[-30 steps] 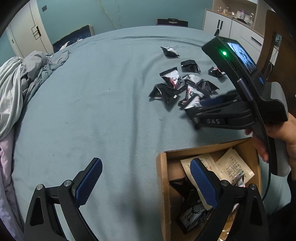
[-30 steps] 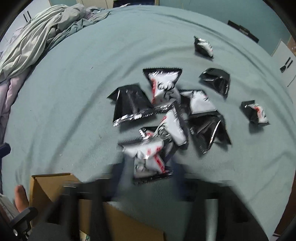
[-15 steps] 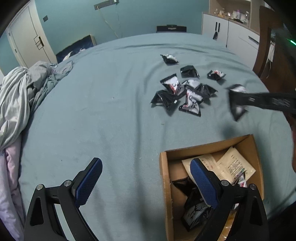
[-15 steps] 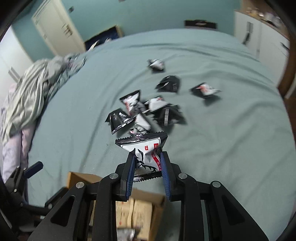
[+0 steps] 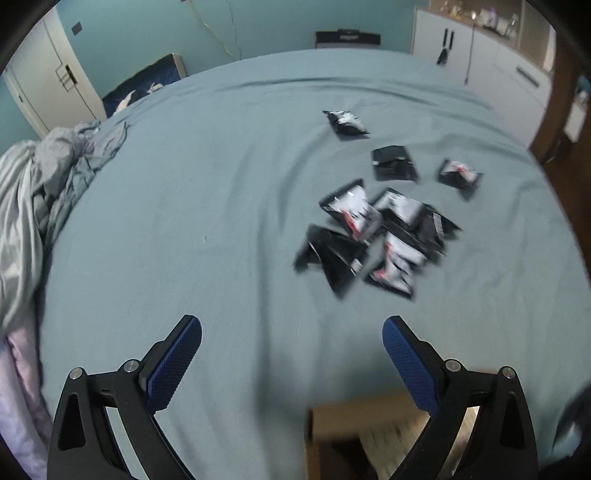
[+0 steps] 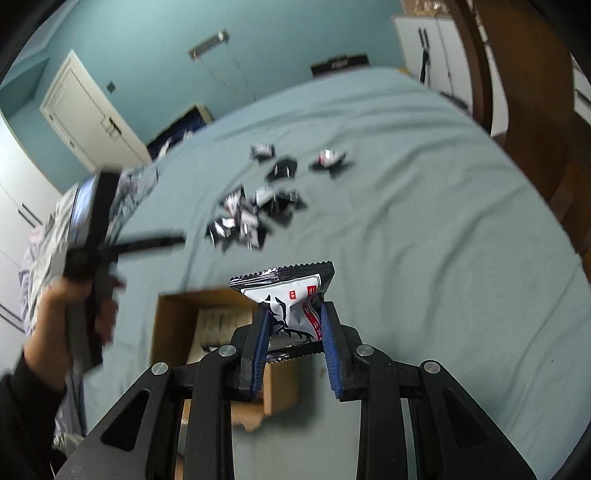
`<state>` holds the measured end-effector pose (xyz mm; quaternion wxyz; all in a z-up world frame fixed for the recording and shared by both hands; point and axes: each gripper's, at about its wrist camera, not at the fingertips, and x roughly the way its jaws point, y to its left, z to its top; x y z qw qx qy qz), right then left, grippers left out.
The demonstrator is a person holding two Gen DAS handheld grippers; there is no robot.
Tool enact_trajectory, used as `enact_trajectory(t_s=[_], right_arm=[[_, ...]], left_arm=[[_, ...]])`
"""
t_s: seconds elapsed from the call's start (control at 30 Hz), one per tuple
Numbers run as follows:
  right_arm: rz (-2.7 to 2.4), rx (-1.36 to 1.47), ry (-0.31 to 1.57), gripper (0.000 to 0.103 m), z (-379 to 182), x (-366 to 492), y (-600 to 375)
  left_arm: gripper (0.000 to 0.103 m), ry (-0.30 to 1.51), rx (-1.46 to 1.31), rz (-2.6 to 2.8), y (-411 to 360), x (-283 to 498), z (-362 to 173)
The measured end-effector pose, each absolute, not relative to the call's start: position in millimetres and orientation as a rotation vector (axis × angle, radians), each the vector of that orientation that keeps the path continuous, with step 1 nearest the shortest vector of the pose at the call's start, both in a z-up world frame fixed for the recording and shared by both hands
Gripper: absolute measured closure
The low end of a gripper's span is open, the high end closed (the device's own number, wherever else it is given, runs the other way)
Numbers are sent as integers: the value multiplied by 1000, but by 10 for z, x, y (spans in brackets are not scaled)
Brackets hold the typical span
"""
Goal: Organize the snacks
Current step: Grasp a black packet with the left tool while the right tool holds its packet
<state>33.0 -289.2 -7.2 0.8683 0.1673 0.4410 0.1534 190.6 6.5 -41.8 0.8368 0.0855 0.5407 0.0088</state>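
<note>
The right gripper [image 6: 293,325] is pinching a snack packet [image 6: 286,299] above the cardboard box [image 6: 173,325], while the left gripper [image 5: 291,336] is hovering wide-jawed (nothing between them) near the scattered packets [image 5: 373,232].

teal walls [image 6: 155,33]; white door [image 6: 88,114]; white cabinets [image 5: 480,62].

Dim, cool light; fisheye bends the edges; motion blur smears, perhaps, the snack packets [image 5: 373,232].
</note>
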Motion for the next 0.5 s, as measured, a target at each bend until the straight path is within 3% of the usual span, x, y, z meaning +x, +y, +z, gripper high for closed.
enact_trajectory(t_s=[0.5], right_arm=[[385,379,960,78,-227,853,-2975]], left_arm=[[5,1345,214,60,-160,2809,-1237]])
